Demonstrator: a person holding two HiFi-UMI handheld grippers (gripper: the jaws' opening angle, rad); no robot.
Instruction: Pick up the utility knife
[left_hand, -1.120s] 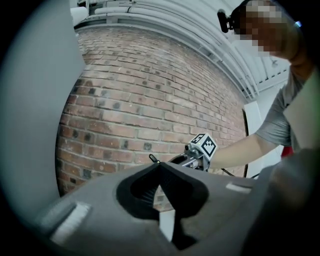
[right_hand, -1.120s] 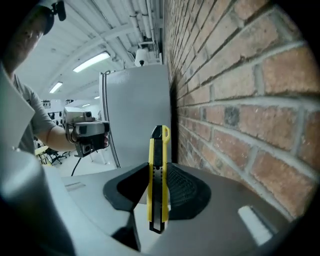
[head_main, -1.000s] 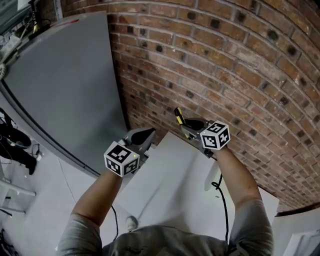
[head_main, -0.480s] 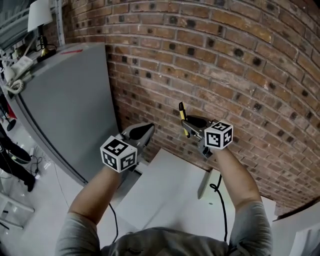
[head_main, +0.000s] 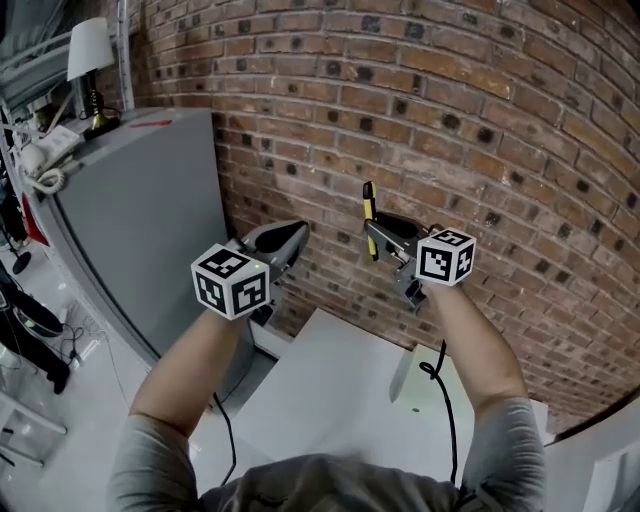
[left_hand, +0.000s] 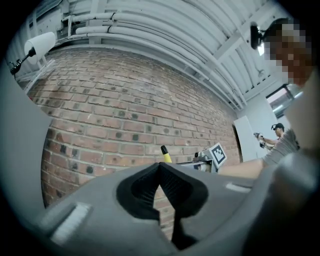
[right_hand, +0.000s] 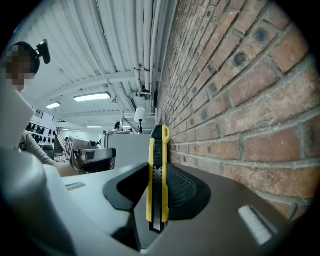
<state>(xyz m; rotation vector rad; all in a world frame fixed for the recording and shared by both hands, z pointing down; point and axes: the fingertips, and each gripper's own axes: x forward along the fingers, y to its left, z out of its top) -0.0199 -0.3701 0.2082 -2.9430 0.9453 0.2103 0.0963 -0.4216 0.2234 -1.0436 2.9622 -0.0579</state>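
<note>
The yellow-and-black utility knife (right_hand: 158, 180) stands upright at the centre of the right gripper view, pinched between the jaws of the right gripper (head_main: 378, 238). In the head view it pokes up just right of centre, in front of the brick wall (head_main: 470, 110). The left gripper (head_main: 292, 238), left of centre, has its jaws pressed together on nothing. A white table (head_main: 330, 390) lies below both, and a grey cabinet (head_main: 140, 220) fills the left.

Yellow-and-black utility knife (right_hand: 158, 175), red-brown brick wall (head_main: 480, 120) with dark spots; grey cabinet (head_main: 140, 220), white table (head_main: 340, 380)
</note>
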